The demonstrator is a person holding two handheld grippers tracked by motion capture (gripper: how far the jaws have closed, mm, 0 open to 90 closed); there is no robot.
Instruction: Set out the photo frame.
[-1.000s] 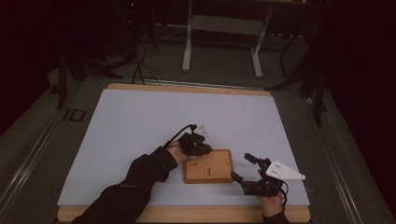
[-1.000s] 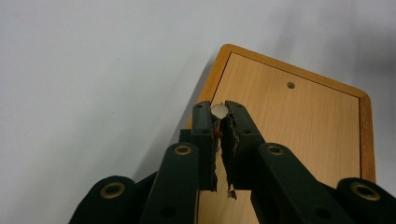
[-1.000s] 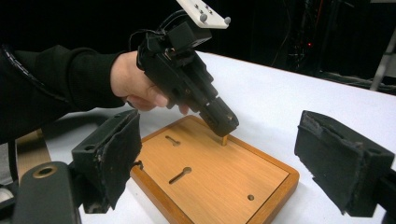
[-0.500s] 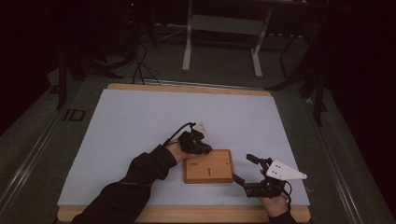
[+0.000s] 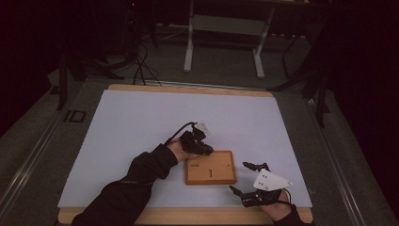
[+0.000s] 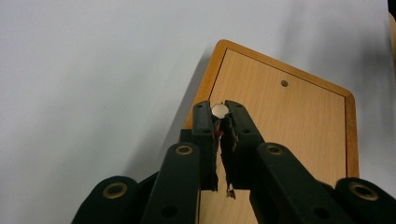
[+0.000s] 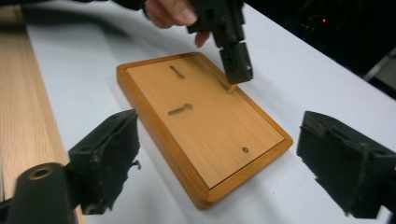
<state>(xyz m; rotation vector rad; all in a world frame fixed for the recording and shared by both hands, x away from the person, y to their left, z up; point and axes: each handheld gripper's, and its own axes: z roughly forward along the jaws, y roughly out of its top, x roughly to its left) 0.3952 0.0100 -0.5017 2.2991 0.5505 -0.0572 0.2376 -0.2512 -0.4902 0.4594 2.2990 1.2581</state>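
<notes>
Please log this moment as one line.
left tongs: shut on peg | board: peg at corner | right tongs: open

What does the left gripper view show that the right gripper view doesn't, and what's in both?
The left gripper view alone gives the round pale end of a small peg pinched between the left gripper's closed black jaws, seen end-on. The right gripper view alone gives two slots cut into the board's top, the hand carrying the left gripper, the table's wooden edge, and the right gripper with jaws wide apart and nothing between them. Both share the wooden board with its small round hole, lying on the white tabletop.
</notes>
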